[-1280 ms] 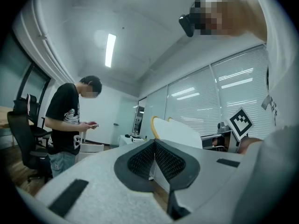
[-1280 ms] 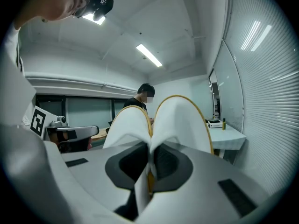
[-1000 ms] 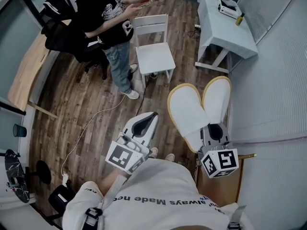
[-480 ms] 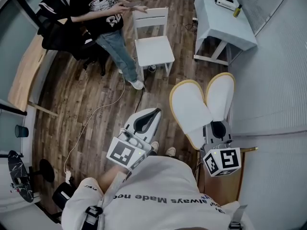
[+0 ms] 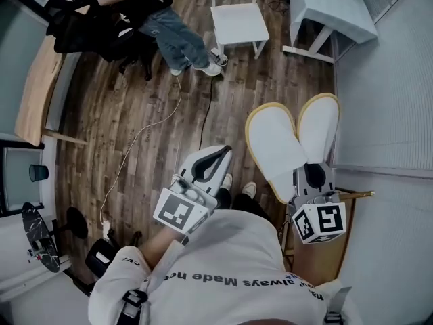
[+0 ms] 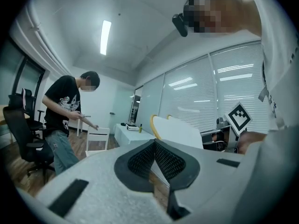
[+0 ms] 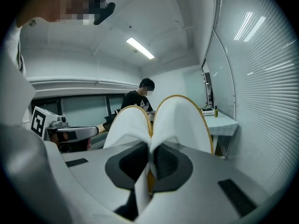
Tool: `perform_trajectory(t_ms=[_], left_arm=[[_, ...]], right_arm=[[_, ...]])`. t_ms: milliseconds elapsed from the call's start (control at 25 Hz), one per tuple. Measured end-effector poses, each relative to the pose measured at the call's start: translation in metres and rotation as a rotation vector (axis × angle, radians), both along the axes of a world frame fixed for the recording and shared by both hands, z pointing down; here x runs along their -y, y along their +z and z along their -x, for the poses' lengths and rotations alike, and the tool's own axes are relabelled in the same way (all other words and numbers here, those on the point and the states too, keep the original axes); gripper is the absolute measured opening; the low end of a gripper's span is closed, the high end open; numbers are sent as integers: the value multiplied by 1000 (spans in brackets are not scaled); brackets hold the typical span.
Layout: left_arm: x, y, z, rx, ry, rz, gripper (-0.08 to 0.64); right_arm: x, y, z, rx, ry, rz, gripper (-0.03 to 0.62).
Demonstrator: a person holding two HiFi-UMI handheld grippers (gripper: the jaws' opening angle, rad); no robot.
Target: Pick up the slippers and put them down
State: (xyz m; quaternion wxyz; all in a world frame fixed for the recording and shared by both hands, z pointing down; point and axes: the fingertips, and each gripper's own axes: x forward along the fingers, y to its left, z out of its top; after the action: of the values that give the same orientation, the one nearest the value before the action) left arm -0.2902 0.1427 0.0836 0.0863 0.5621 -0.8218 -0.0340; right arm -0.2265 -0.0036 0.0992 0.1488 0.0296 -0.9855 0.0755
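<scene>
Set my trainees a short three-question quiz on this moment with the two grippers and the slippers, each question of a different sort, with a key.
1. True or false: the left gripper grips a slipper.
2. What do the fingers of the right gripper pinch? A) both slippers B) a towel C) nothing
3. Fill in: the slippers' white soles are edged in ____.
Key: 1 false, its fingers are shut on nothing; 2 A; 3 yellow.

Bright ceiling strip light [image 6: 106, 37]; soft shadows; fisheye warp, dark vignette corners.
</scene>
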Motion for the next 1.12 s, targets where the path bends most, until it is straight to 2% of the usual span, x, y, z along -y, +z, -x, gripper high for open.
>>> perform_trajectory(t_ms=[400,680,840,1120], left_arm=[[16,49,7,-10,-11,23,11],[19,84,-5,-54,6,70,11],[25,117,-4,-91,17,114,11],[25,175,14,-117,28,134,11]], right_arm=[[13,56,-2,-53,-16,27,25],[10,93,-14,-113,-10,52,25],[17,121,-12,-141,1,69,25],[16,178,-4,-206,4,72,25]])
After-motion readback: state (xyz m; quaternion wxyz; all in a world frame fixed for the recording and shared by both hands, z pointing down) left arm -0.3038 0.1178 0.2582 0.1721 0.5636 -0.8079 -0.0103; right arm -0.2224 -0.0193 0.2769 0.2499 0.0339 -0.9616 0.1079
